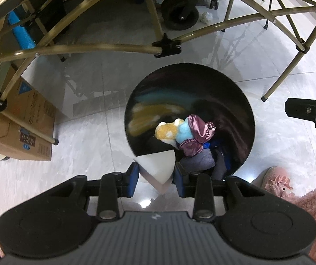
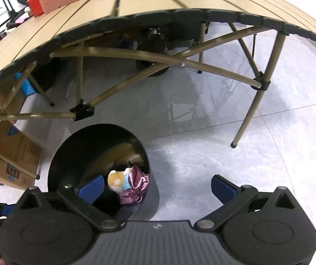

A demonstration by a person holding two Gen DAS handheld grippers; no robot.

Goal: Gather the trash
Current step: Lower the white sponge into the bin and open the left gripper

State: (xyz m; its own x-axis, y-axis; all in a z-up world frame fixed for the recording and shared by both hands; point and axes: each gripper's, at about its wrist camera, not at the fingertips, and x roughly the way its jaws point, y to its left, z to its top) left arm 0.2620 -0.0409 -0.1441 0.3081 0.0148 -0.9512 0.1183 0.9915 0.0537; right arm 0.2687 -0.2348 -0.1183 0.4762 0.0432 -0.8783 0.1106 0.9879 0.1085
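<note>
White foam wedge [image 1: 158, 165], the piece of trash in hand, sits clamped between the blue fingers [image 1: 134, 176] of the left gripper [image 1: 158, 177], its pointed end hanging down toward the floor and its broad edge just overlapping the near rim of the black bin [image 1: 242, 92]. The bin's open mouth lies directly ahead of and below the fingers, so the coming move looks like a short carry forward before letting go; released here, the wedge might clip the rim. Inside the bin already lie a yellow-and-blue plush toy [image 1: 171, 130] and a purple satin scrunchie [image 1: 197, 134]. The right gripper [image 2: 156, 187] hovers beside the bin with its fingers spread wide and nothing between them, leaving the left hand the only one loaded. The folding counter [image 2: 158, 0] stands behind.
</note>
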